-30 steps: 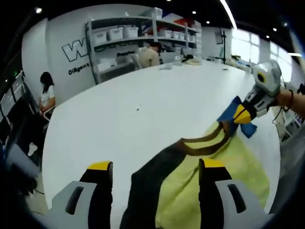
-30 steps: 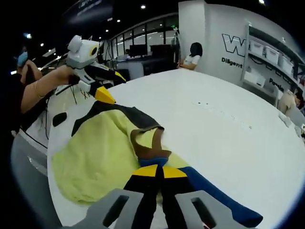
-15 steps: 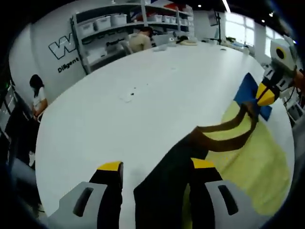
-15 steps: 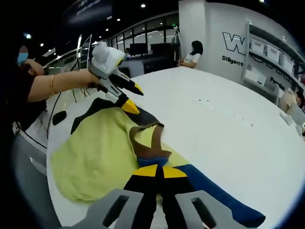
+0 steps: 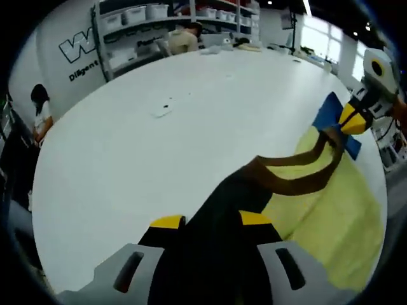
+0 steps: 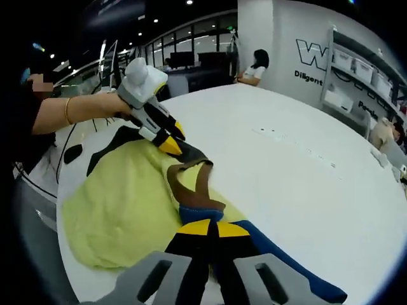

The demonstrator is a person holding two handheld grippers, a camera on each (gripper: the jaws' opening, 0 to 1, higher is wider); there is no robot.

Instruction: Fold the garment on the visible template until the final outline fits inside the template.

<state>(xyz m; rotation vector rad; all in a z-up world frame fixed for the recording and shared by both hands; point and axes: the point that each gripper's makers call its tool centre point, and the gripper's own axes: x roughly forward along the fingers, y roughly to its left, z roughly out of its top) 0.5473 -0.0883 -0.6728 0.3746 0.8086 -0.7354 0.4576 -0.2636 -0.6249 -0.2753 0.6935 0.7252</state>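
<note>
The garment [image 6: 121, 210] is being gripped on the white surface [image 5: 127, 146] by both tools: left tool [image 5: 210, 222] on the dark sleeve, right tool [image 6: 208, 227] on the blue sleeve. Folding inward seems next.

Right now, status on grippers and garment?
Left gripper shut on garment's dark shoulder. Right gripper shut on blue sleeve. Garment flat on table.

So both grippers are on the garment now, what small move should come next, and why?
Probably lift both corners together and carry them across the yellow garment. The left gripper is shut on the dark sleeve, the right gripper on the blue sleeve, and the brown neckline lies taut between them on the white table.
</note>
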